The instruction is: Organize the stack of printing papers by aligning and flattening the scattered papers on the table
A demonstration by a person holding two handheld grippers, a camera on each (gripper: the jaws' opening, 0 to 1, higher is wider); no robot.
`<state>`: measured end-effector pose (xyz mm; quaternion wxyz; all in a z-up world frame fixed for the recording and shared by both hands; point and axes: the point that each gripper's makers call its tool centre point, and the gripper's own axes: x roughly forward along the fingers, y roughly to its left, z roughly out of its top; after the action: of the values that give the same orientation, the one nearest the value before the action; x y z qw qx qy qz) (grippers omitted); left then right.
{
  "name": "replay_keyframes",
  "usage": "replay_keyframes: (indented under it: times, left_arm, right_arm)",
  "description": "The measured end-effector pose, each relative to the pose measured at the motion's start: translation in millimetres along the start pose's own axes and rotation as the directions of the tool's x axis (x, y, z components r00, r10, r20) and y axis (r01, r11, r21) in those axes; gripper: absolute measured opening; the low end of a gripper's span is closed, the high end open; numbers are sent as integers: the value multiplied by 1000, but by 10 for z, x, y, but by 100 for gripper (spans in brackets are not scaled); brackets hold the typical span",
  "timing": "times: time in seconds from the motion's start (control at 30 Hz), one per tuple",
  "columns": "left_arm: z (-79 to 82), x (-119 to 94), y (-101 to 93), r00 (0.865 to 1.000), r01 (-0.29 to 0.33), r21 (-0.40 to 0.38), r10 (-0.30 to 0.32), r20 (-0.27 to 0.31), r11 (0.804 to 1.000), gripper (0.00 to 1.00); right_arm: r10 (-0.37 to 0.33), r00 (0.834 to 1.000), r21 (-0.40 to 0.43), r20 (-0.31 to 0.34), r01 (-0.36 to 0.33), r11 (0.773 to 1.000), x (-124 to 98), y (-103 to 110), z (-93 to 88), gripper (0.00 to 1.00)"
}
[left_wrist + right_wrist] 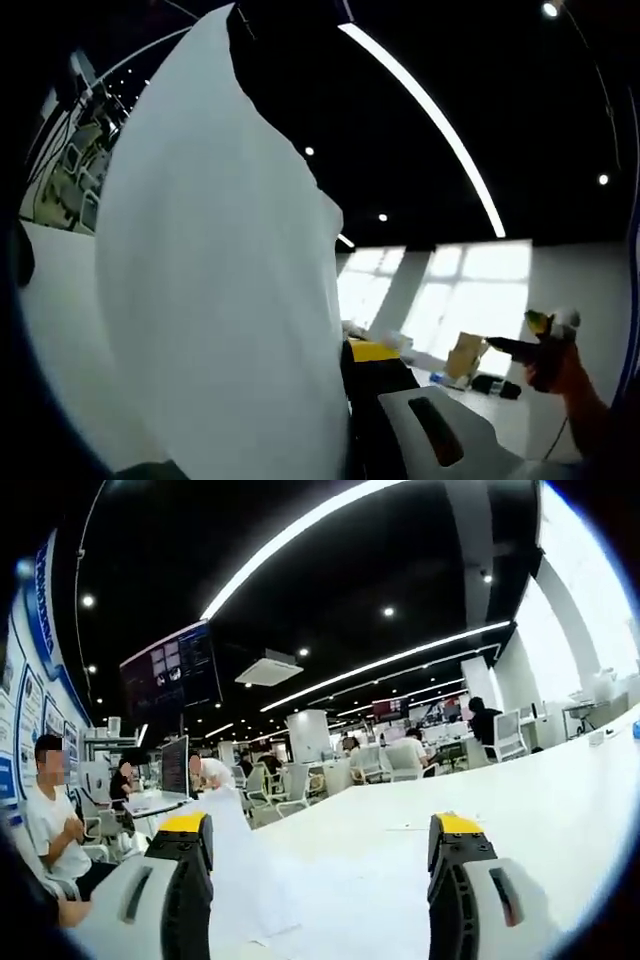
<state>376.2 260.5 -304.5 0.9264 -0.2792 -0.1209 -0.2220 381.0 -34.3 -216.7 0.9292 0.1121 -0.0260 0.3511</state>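
Paper (215, 290): in the left gripper view a big white sheet stands up close to the camera, lifted and curved, covering most of the left half of the picture. It runs down to the left tool (350, 425), whose right jaw, white with a yellow tip, rises just beside the sheet's edge; the other jaw is hidden behind the sheet, so I cannot tell whether the tool is clamped on it or not. Past the sheet is a dark ceiling with a long light strip (430, 120), bright windows, and at the lower right another person's hand (555, 365) with a dark device.

In the right gripper view more paper (235, 855) lies spread on the white counter (480, 790), reaching away from the left jaw. The right tool (320, 865) stands wide, its two yellow-tipped jaws well apart, nothing between them. Beyond are seated people (50, 825), chairs and a hanging dark screen (170, 675).
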Motion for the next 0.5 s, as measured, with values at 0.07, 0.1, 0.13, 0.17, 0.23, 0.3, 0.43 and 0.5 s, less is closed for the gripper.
replay_keyframes:
  times: [0.07,0.1,0.13,0.17,0.23,0.3,0.43,0.5]
  left_arm:
    - [-20,6,-14,1000,2,10,-2,-11,1000,6]
    - [-31,6,-20,1000,4,14,-3,-16,1000,6]
    - [-30,4,-18,1000,4,16,-4,-17,1000,6]
    - [-30,2,-20,1000,4,17,-4,-17,1000,6]
    - [-27,-2,-24,1000,7,16,-6,-17,1000,6]
    - [-25,-7,-34,1000,10,15,-10,-16,1000,6]
    - [-34,-14,-44,1000,13,20,-13,-22,1000,6]
    - [-36,-19,-46,1000,14,25,-13,-24,1000,6]
  right_arm:
    - [-23,1000,6,-7,23,1000,18,-62,-57,86]
    - [-57,998,6,-25,58,998,20,-130,-124,86]
    - [-89,995,-16,-37,88,996,12,-195,-173,87]
    - [-107,993,-28,-42,106,994,12,-234,-202,87]
    - [-156,986,-45,-55,154,987,-12,-332,-296,88]
    - [-213,974,-60,-70,209,976,-47,-444,-422,87]
    - [-242,966,-42,-93,239,970,-80,-538,-595,88]
    - [-258,961,-29,-96,256,966,-99,-583,-680,88]
